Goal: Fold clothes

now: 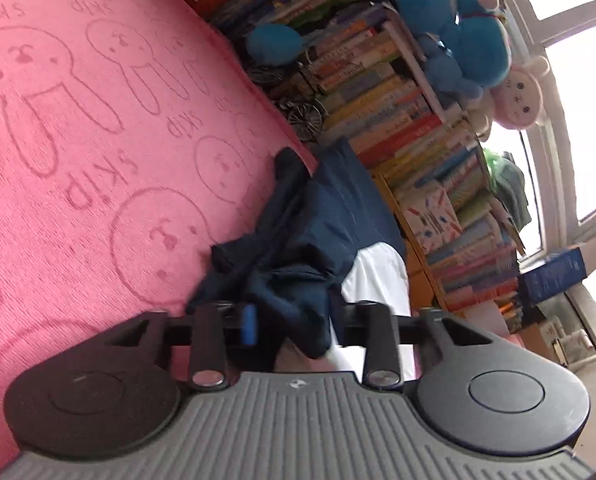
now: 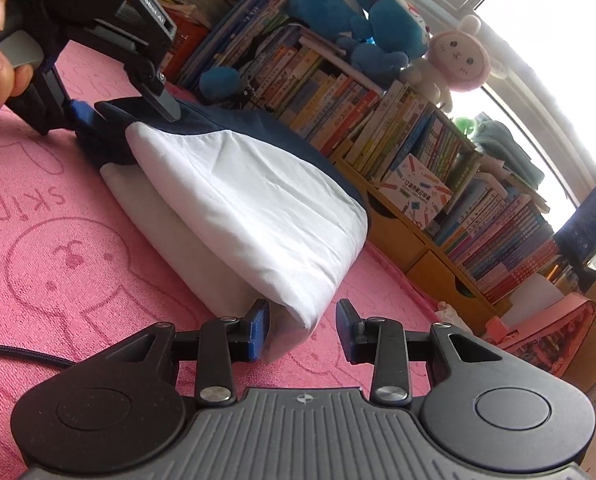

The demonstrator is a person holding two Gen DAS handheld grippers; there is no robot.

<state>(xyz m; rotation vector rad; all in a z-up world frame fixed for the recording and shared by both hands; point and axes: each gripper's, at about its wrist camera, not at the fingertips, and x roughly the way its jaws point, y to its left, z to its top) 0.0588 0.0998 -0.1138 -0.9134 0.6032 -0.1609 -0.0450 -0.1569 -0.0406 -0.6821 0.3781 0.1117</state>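
A fold is in hand: the left gripper [image 2: 98,118] pinches the navy-and-white garment [image 2: 250,208] at 10 o'clock, the right gripper [image 2: 303,330] gapes around its near corner, and should clamp next.

Garment [image 2: 250,200]: we saw it folded, lying on the blanket [image 2: 58,240].
Left gripper [image 2: 126,108]: at the garment's far end.
Right gripper [image 2: 303,330]: at its near corner, fingers either side.
Bookshelf [image 2: 378,120]: behind the garment.
Plush toys [image 2: 378,12]: on top of the bookshelf.
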